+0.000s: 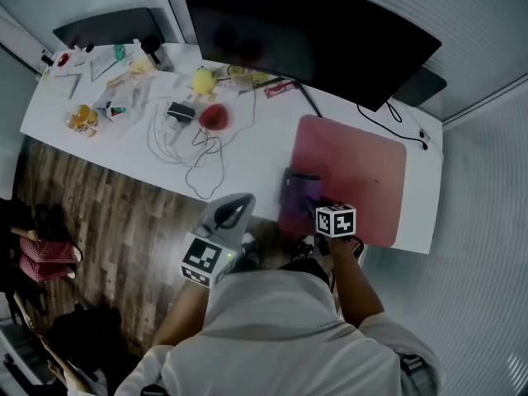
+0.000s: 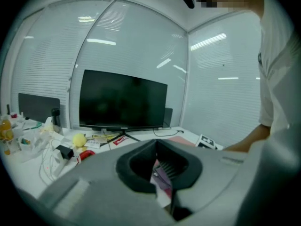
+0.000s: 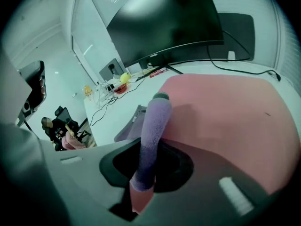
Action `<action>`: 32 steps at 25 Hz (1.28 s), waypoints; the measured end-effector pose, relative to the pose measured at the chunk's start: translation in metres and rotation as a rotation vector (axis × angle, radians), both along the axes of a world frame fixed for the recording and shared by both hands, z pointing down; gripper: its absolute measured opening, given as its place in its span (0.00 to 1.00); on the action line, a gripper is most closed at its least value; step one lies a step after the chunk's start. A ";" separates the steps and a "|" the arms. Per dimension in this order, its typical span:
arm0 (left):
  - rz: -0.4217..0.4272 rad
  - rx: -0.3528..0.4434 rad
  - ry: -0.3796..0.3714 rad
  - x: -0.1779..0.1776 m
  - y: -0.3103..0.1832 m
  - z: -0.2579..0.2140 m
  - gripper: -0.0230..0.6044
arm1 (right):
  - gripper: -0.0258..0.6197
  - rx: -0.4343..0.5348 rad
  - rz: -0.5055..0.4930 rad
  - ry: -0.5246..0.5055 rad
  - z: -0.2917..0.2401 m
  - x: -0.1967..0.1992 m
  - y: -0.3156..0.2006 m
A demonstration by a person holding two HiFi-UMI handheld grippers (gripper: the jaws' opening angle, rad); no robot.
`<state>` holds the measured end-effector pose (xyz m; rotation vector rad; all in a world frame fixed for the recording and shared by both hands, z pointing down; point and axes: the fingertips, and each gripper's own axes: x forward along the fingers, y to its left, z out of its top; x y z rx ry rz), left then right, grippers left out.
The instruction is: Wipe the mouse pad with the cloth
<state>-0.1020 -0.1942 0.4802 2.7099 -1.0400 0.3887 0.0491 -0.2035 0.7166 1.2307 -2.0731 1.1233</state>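
- Hidden: the right gripper (image 3: 141, 187) and the arm behind it cover the near left corner of the mouse pad (image 1: 363, 172) in the head view.
- Hidden: the left gripper view is mostly filled by the gripper's own grey body. Only a sliver of purple shows through its opening.
- Hard to make out: the small clutter at the desk's (image 1: 247, 151) far left end is too small to name. A yellow round thing (image 1: 204, 80) and a red thing (image 1: 214, 116) stand out, with loose white cables (image 1: 198, 159) beside them.
- Cut off: the monitor (image 1: 305, 31) runs out of the top of the head view.
- Count: one pink mouse pad, one purple cloth (image 1: 299, 190), one monitor, two grippers.
- Right gripper: jaws pinched on a fold of the cloth.
- Left gripper (image 1: 233, 211): jaws pressed together, nothing between them, held off the desk's near edge over the wood floor (image 1: 107, 221).
- Cloth sits on the pad's left edge, overlapping onto the white desk.
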 end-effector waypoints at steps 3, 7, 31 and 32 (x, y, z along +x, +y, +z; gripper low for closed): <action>0.062 0.000 -0.002 0.033 0.001 -0.001 0.04 | 0.13 0.007 0.067 0.003 -0.001 0.034 0.009; 0.146 0.009 0.004 0.084 0.008 -0.001 0.04 | 0.13 0.007 0.155 0.021 -0.001 0.089 0.025; 0.354 -0.062 -0.011 0.328 0.056 0.025 0.04 | 0.14 -0.008 0.548 0.136 0.003 0.431 0.119; 0.347 -0.061 -0.012 0.327 0.057 0.027 0.04 | 0.14 0.001 0.556 0.142 0.000 0.437 0.117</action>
